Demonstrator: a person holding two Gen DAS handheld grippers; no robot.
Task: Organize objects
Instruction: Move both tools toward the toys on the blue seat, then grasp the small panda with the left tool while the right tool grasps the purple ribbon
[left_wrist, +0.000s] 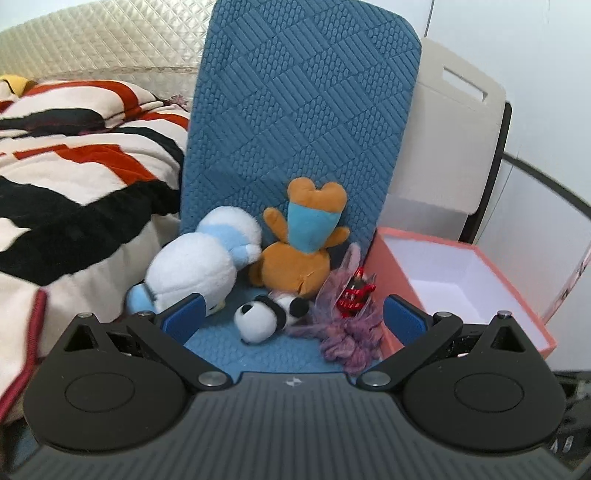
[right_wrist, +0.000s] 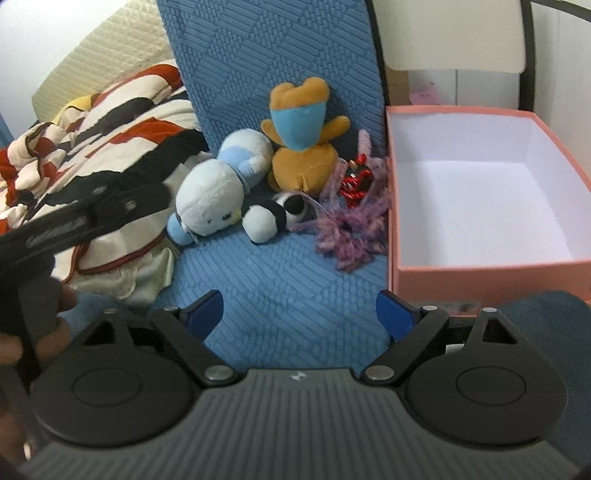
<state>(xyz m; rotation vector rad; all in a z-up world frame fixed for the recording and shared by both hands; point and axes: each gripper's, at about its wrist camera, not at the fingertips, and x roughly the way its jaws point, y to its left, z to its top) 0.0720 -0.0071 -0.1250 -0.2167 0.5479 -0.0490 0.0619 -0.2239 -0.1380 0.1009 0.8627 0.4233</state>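
Observation:
Several soft toys lie on a blue textured mat (right_wrist: 280, 288). A white and pale blue plush (left_wrist: 195, 266) (right_wrist: 214, 188) lies on its side at the left. An orange bear with a blue bib (left_wrist: 295, 254) (right_wrist: 299, 147) sits against the upright mat. A small panda (left_wrist: 266, 314) (right_wrist: 273, 216), a red trinket (left_wrist: 354, 295) (right_wrist: 356, 182) and a purple yarn toy (left_wrist: 343, 332) (right_wrist: 351, 232) lie in front. My left gripper (left_wrist: 293, 317) is open, low over the panda. My right gripper (right_wrist: 299, 314) is open over bare mat, short of the toys. The pink box (left_wrist: 476, 280) (right_wrist: 480, 273) stands empty at the right.
A red, black and white blanket (left_wrist: 81, 158) (right_wrist: 103, 147) covers the bed at the left. The left gripper's black body (right_wrist: 92, 218) and a hand (right_wrist: 44, 317) show at the left of the right wrist view. A beige board (left_wrist: 450, 133) stands behind the box.

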